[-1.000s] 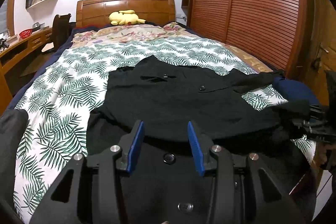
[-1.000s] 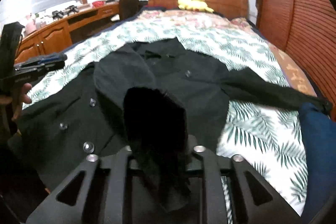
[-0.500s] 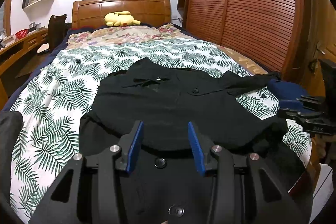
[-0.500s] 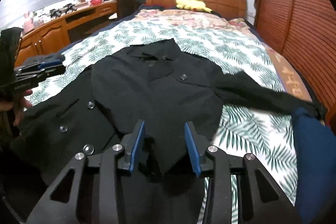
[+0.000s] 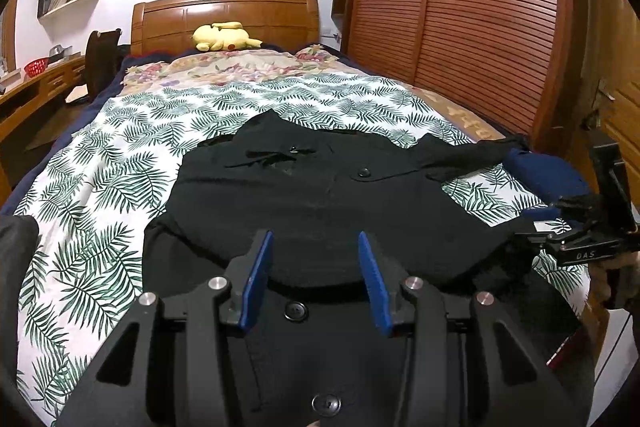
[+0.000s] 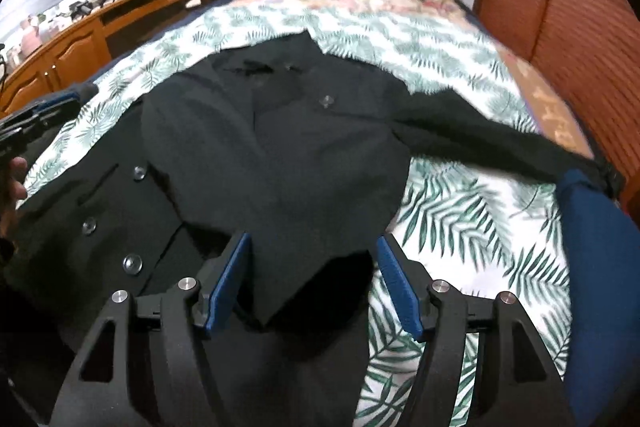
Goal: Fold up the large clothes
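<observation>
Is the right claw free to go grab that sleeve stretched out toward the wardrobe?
Probably yes: the right claw is open and empty, and the sleeve lies uncovered on the bedspread.

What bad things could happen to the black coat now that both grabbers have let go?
1. The long black buttoned coat lies near the foot of the leaf-print bedspread; its lower part could slide off the edge.
2. One black sleeve stretches sideways toward the dark blue cloth bundle, so the fold may end up lopsided.
3. The open left gripper and right gripper hover close over the folded flap and could snag it.
</observation>
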The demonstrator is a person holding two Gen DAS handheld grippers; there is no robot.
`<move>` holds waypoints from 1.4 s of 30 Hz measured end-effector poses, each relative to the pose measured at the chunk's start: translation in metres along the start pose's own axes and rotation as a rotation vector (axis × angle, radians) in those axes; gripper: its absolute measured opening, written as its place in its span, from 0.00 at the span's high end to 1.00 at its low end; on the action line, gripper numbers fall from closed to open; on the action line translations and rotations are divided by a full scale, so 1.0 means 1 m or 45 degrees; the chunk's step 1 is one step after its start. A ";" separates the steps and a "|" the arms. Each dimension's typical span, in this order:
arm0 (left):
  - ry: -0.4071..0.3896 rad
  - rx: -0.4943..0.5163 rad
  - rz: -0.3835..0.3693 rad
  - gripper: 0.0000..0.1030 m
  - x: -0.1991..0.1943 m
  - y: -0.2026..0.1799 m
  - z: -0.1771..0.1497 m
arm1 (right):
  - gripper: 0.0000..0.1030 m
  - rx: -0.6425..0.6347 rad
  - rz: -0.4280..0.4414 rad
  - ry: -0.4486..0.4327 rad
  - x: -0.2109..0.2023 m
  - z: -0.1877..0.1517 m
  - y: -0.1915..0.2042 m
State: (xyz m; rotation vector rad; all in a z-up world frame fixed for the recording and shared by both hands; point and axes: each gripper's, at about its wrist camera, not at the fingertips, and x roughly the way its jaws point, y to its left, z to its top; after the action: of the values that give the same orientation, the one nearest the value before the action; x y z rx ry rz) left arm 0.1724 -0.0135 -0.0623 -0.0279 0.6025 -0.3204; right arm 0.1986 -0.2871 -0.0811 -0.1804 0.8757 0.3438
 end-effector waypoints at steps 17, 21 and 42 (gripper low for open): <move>-0.001 -0.010 -0.001 0.57 -0.001 0.001 0.001 | 1.00 -0.229 -0.097 -0.257 -0.035 0.022 0.030; -0.004 -0.007 -0.006 0.57 -0.003 0.000 0.001 | 1.00 -0.168 0.007 -0.058 -0.016 -0.023 0.040; 0.022 0.002 -0.035 0.56 0.017 -0.017 0.003 | 0.56 -0.101 0.031 -0.096 -0.054 -0.017 0.055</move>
State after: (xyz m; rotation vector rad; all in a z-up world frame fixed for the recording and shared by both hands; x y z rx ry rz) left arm 0.1820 -0.0348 -0.0670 -0.0323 0.6192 -0.3481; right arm 0.1343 -0.2527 -0.0510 -0.2287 0.7905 0.4063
